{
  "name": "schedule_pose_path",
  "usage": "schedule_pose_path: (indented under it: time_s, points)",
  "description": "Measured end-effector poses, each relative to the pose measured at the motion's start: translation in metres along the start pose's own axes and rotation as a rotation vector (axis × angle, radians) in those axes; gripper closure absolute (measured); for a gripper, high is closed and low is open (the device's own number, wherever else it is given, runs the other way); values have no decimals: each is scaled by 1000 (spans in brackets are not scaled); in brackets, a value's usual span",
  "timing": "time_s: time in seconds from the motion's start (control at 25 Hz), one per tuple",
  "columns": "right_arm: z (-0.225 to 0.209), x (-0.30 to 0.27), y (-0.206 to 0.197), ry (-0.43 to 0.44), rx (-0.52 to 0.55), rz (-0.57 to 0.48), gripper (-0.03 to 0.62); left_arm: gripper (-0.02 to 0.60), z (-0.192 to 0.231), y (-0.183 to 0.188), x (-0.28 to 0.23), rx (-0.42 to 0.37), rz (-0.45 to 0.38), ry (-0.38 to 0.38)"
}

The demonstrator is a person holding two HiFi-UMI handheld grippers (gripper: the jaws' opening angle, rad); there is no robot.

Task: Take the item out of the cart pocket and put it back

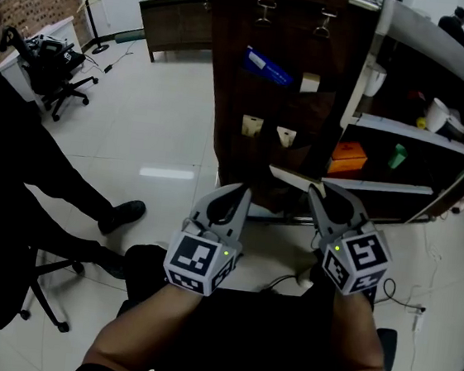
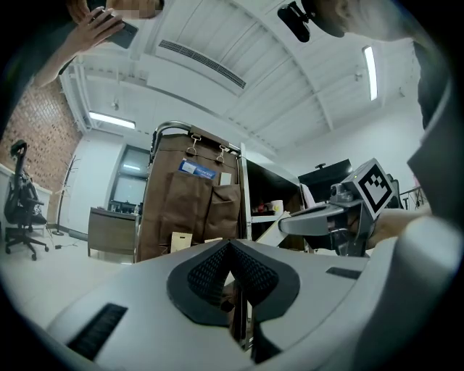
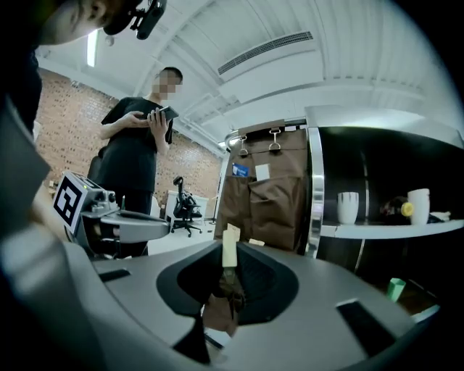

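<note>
Cream card [image 3: 230, 246] pinched in right tool [image 1: 323, 201]; left tool [image 2: 233, 264] closed, empty. Keep card upright, align with brown cart pocket [image 1: 314, 119] mouth, slide down gently.

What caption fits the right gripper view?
Right claw holds a flat cream item, facing the brown pocket panel on the cart.

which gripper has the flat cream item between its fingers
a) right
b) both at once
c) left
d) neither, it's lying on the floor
a: the right gripper has its fingers closed on the flat cream item, which stands edge-on between them in the right gripper view. The left gripper shows its fingers together with nothing held.
</note>
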State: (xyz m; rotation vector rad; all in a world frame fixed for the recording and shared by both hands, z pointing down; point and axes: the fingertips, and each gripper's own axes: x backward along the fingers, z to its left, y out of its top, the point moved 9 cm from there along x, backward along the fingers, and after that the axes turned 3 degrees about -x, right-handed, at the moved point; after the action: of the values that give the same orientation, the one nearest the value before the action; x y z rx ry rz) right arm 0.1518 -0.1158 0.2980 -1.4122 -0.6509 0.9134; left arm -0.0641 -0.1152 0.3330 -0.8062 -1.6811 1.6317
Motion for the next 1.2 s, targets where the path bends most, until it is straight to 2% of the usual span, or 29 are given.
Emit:
schedule_pose_path:
  time_s: [0.32, 0.68, 1.2]
  points:
    - [-6, -23, 8, -8, 100, 39, 520, 581, 2, 0, -1, 3, -1, 7]
    - [-16, -56, -2, 1, 166, 109, 520, 581, 3, 0, -2, 5, -2, 4]
    - [-36, -114, -39, 32, 195, 255, 520, 581, 3, 0, -2, 13, 1, 9]
